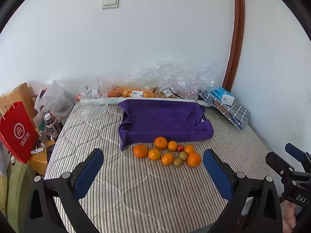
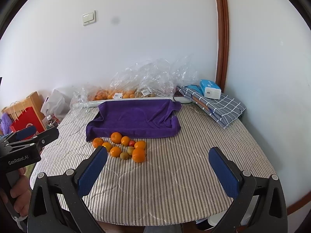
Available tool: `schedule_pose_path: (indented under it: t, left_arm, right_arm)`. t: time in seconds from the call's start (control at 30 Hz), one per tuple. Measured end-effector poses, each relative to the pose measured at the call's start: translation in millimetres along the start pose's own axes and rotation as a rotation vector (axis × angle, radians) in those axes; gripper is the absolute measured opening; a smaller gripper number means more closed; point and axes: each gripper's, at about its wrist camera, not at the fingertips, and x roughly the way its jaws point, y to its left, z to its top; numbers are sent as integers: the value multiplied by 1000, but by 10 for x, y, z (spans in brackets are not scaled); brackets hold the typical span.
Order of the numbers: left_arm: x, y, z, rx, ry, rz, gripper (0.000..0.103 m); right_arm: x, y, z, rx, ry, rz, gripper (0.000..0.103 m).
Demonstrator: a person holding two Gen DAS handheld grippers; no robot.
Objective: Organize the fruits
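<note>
Several oranges (image 1: 160, 143) (image 2: 116, 137), two brownish kiwis (image 1: 178, 162) (image 2: 125, 155) and one small red fruit (image 1: 180, 147) (image 2: 132, 143) lie in a cluster on the striped tablecloth (image 1: 136, 194) (image 2: 165, 174). Just behind them is a tray lined with a purple towel (image 1: 165, 120) (image 2: 134, 118), with nothing in it. My left gripper (image 1: 153, 155) is open and empty, held above the near side of the table in front of the fruit. My right gripper (image 2: 158, 153) is open and empty, to the right of the fruit.
Clear plastic bags of oranges and kiwis (image 1: 147, 91) (image 2: 126, 93) lie along the wall behind the tray. A folded checked cloth (image 1: 231, 112) (image 2: 219, 106) with a tissue pack (image 2: 210, 89) sits at the back right. A red paper bag (image 1: 17, 132) and bottles (image 1: 51, 126) stand off the table's left.
</note>
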Motion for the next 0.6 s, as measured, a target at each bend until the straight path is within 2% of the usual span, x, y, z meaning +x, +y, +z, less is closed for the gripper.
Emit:
schedule_pose_path:
  t: [0.6]
  left_arm:
    - [2, -1, 4, 0, -1, -1, 103]
  right_arm:
    - [10, -7, -20, 4, -5, 4, 103]
